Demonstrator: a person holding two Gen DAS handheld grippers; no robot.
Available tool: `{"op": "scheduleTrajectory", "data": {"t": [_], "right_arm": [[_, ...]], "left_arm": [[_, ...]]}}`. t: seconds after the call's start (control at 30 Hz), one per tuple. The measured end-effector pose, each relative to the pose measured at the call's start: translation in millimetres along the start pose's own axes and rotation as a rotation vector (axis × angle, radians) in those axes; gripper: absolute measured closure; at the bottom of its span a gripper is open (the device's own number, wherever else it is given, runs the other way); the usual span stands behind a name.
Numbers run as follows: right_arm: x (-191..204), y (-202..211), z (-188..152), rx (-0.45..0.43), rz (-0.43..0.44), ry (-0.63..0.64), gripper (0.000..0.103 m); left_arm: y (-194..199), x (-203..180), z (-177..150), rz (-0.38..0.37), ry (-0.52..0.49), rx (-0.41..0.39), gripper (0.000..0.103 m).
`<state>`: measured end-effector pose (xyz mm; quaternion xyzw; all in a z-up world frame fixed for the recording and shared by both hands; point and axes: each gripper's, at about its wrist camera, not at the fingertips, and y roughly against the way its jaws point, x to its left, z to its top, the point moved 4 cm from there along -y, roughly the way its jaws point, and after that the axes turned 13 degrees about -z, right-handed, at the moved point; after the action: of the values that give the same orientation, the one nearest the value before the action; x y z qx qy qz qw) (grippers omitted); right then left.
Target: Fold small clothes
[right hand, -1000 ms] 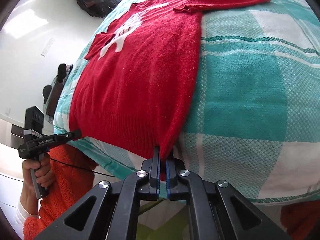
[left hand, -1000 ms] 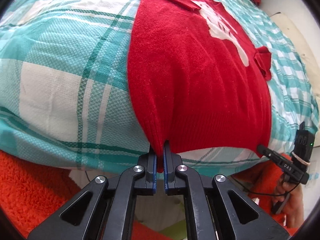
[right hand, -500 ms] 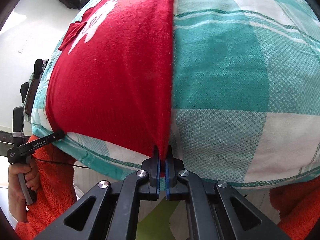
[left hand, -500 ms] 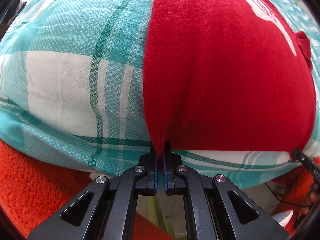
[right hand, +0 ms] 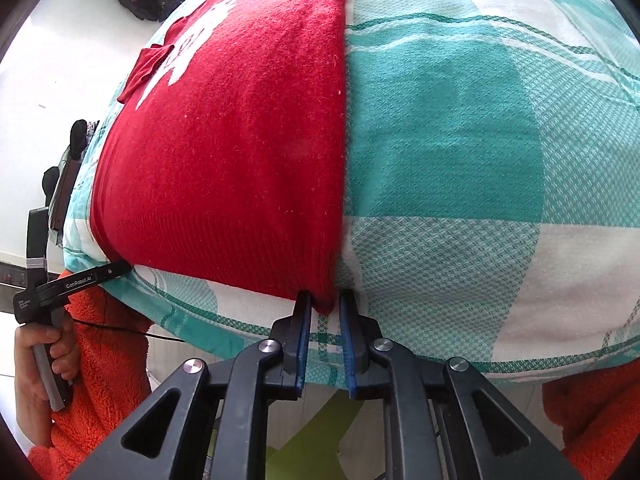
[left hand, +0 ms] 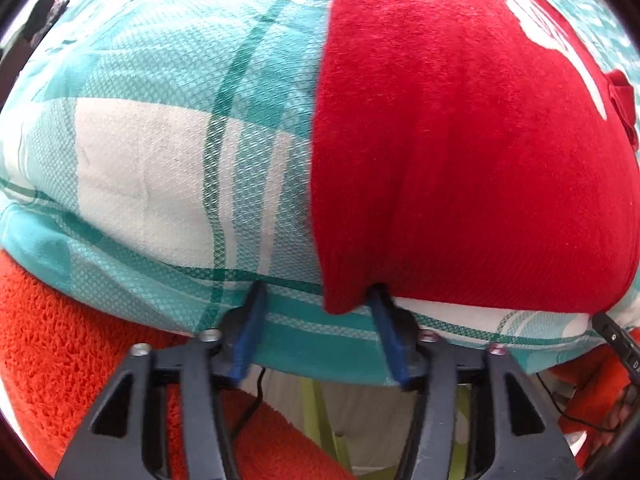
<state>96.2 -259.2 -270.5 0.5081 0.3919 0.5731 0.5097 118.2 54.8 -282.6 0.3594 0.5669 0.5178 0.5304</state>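
Red sweater [left hand: 472, 152] flat on checked cloth [left hand: 160, 128], left gripper [left hand: 316, 300] and right gripper [right hand: 323, 304] spread (hem corners loose between).

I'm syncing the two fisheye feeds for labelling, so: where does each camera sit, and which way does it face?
Left wrist view: sits on the left gripper, looking forward over its open fingers at the red knitted sweater's left hem corner on the teal-and-white checked cloth; the orange fleece sleeve shows.
Right wrist view: sits on the right gripper, fingers open around the sweater's right hem corner; the person's left hand shows.
Shared: the sweater, the cloth, and each other's gripper at the frame edge.
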Motion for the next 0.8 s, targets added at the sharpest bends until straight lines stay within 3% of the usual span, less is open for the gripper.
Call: {"op": "scheduleTrajectory", "data": {"t": [0.03, 0.2, 0.33, 0.43, 0.53, 0.67, 0.73, 0.8], "right_arm": [[-2, 1, 0, 0.007, 0.000, -0.009, 0.080], [-22, 10, -11, 0.059, -0.043, -0.103, 0.039], [-53, 32, -18, 0.027, -0.085, -0.243, 0.038], [-69, 71, -14, -0.131, -0.149, -0.286, 0.038], [-59, 106, 10, -0.291, -0.204, -0.176, 0.038], [-14, 121, 68, -0.454, -0.214, 0.141, 0.037], [11, 112, 96, -0.513, -0.200, 0.290, 0.037], [28, 94, 121, -0.512, -0.239, 0.402, 0.038]], "left_arm": [[-1, 3, -1, 0.005, 0.016, 0.011, 0.026], [7, 16, -15, 0.008, 0.061, 0.040, 0.026], [39, 20, -25, 0.036, 0.074, -0.075, 0.027], [76, 15, -26, 0.078, 0.070, -0.260, 0.025], [102, 5, -20, 0.042, 0.032, -0.460, 0.017], [124, -7, 19, -0.001, -0.045, -0.646, 0.011], [118, -8, 39, 0.018, -0.062, -0.707, 0.011], [116, -12, 38, 0.060, -0.060, -0.712, 0.011]]}}
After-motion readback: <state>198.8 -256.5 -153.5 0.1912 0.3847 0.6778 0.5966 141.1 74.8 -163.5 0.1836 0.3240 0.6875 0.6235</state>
